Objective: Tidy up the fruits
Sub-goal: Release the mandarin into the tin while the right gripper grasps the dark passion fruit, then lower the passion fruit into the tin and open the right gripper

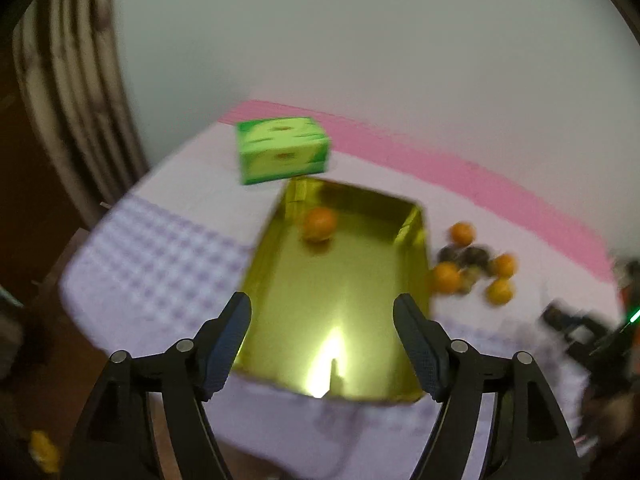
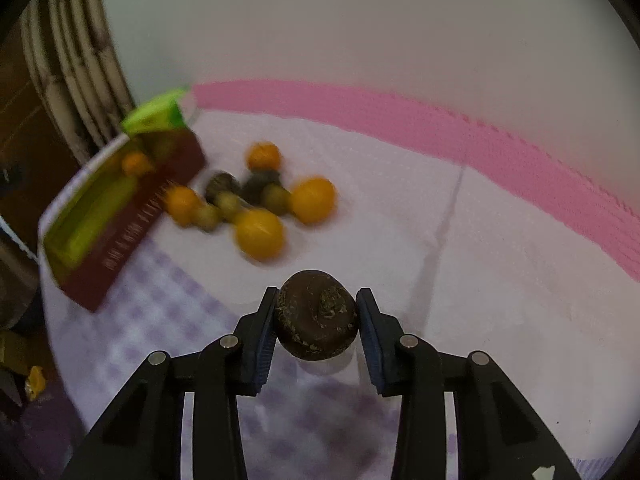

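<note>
Both pads of the right gripper [image 2: 316,316] squeeze a dark brown fruit [image 2: 317,315] just above the table [image 2: 480,280]. Left gripper [image 1: 322,340] hangs wide open and empty over the gold box [image 1: 340,280], one orange [image 1: 319,224] sitting inside near its far corner.

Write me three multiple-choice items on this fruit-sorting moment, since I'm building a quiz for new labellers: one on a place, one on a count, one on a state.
1. Where does the green box stand?
A. Inside the gold tray
B. On the cloth just beyond the gold tray's far end
C. Between the left gripper's fingers

2. How many oranges lie in the gold tray?
A. None
B. One
C. Four

3. What is the right gripper doing?
A. Closed on a dark brown fruit
B. Wide open over bare cloth
C. Closed on an orange

Key: 1 B, it stands behind the tray's far wall. 2 B, a single orange sits near the far end. 3 A, both pads press the dark brown fruit.
</note>
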Action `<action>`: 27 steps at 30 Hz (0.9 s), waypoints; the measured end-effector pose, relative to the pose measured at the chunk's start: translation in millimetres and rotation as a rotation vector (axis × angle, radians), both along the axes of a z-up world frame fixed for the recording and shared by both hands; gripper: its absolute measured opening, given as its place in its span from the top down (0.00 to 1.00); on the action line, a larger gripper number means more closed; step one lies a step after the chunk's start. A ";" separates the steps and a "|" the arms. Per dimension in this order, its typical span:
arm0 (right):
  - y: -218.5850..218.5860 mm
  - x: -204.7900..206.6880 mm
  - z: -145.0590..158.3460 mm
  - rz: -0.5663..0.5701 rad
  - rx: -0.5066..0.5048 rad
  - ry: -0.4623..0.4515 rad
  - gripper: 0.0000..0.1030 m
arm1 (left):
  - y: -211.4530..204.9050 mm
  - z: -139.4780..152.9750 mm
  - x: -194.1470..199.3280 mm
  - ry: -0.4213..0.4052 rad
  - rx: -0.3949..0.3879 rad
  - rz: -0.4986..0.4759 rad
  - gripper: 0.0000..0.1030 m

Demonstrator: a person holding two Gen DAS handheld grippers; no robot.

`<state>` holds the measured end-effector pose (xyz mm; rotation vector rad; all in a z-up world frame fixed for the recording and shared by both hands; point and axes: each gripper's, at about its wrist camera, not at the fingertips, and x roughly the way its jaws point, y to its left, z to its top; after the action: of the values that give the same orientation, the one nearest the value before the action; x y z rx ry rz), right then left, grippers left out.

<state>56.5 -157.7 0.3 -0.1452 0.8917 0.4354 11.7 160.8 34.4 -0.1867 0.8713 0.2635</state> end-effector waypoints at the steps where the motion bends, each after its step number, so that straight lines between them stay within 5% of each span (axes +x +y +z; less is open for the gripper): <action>1: 8.3 -2.1 7.9 0.020 0.018 -0.007 0.66 | -2.9 0.3 -7.6 -0.001 0.046 0.017 0.28; 5: 51.3 -2.2 38.0 0.098 0.080 -0.028 0.66 | -4.8 -3.8 -22.8 0.021 0.174 0.070 0.20; 12: 139.8 20.5 56.1 0.211 0.125 -0.011 0.66 | 19.6 -2.2 -29.9 0.009 0.172 0.159 0.07; 27: 255.3 74.9 -0.3 0.287 -0.019 0.071 0.66 | 25.4 -6.1 -28.3 0.000 0.179 0.140 0.06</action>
<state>131.4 97.7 0.0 -0.2783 0.9485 0.7022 -16.6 186.2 28.3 -0.0806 0.8311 0.4705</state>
